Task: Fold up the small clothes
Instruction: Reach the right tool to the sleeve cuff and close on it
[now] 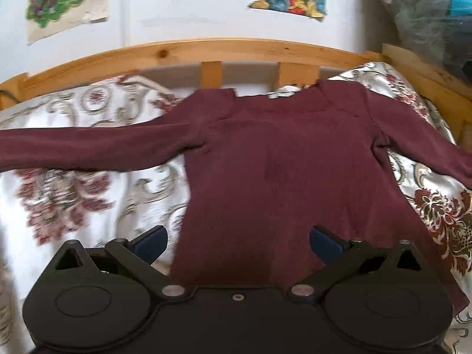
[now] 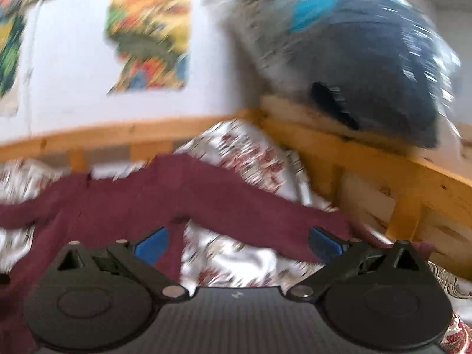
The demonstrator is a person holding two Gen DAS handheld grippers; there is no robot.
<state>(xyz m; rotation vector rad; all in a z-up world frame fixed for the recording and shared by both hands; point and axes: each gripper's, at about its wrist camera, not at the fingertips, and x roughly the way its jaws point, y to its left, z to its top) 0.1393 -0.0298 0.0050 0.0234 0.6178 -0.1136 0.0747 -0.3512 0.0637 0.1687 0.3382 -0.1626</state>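
At the bottom of the left wrist view the left tool has its two blue-padded fingers spread wide with nothing between them, poised over the lower hem of the single maroon long-sleeved top. The top lies flat and face up on the bed cover, a white satin cloth with red and grey floral print. Its body fills the centre of the frame; one sleeve stretches straight out to the left edge, the other runs off the right edge, and the neckline points toward the top of the frame.

In the right wrist view, heavily blurred, the right tool is likewise wide open and holds nothing; it straddles the top's second sleeve, which slants from centre toward the lower right.

Behind the top runs the wooden bed frame, a curved rail with slats. Above it, two colourful posters hang on the white wall, upper left and upper centre. At upper right a bundle in clear plastic sits on the frame's corner
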